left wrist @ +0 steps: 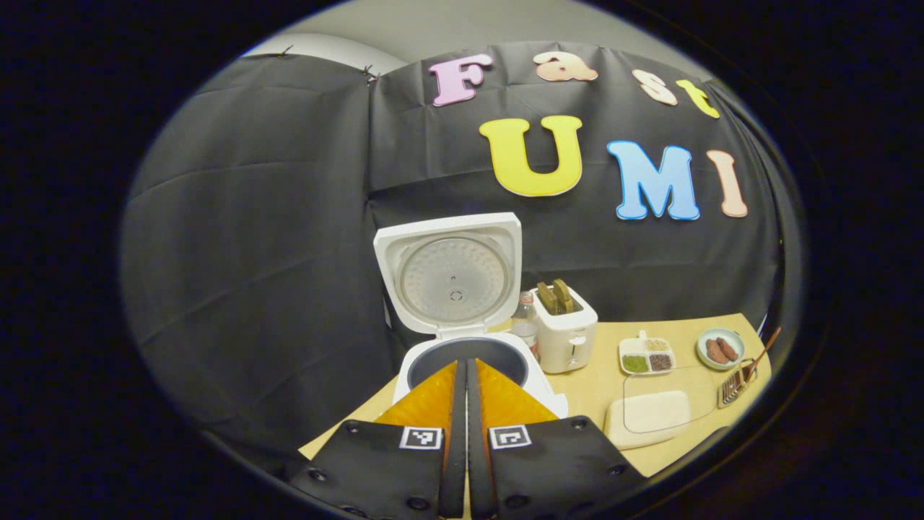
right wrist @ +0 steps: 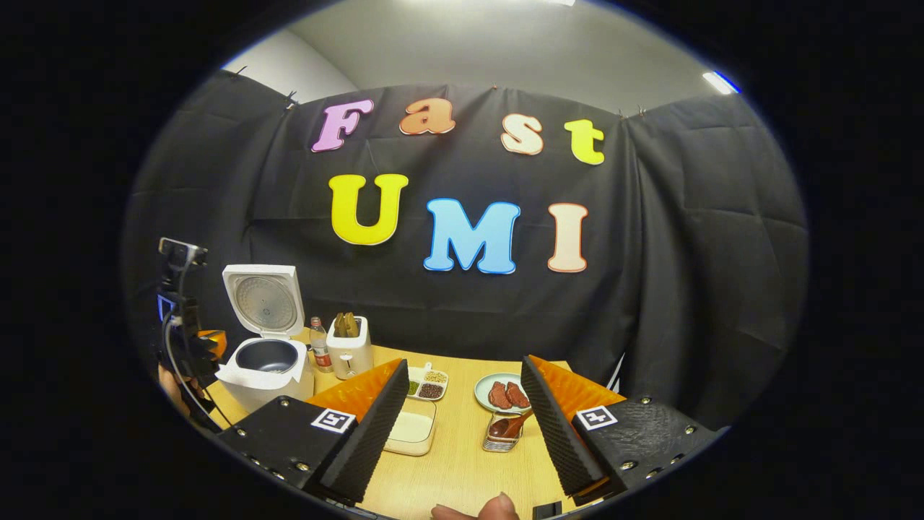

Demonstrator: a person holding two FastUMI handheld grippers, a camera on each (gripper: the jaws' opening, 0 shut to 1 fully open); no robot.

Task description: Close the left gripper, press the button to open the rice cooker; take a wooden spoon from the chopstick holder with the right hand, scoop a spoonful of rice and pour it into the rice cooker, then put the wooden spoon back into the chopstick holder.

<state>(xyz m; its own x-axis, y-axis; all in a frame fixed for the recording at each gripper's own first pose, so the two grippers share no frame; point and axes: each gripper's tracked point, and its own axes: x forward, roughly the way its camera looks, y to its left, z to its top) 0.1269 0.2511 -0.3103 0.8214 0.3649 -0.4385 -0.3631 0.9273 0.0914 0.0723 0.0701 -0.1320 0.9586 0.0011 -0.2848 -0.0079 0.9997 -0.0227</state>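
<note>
Left gripper (left wrist: 466,404) has its fingers pressed together with nothing between them, hanging just in front of the rice cooker (left wrist: 462,361) — lid (left wrist: 451,271) already up, dark inner pot showing. So the button step looks done.

Right gripper (right wrist: 462,419) is spread wide and holds nothing, pointed down at the chopstick holder (right wrist: 503,433), which sits on the table (right wrist: 462,469) between its fingers in that view, w/ the wooden spoon (right wrist: 514,426) leaning out of it. Rice container (right wrist: 411,430) lies just left of the holder; a plate (right wrist: 485,390) w/ reddish food pieces sits just behind.

Risks, as I judge them: the holder looks light and the spoon handle is thin and tilted — an off-centre pinch could tip the holder or let the spoon twist. Carrying rice across to the cooker, past the toaster (right wrist: 349,350) and bottle (right wrist: 318,343), a tilted spoon bowl could spill grains.
</note>
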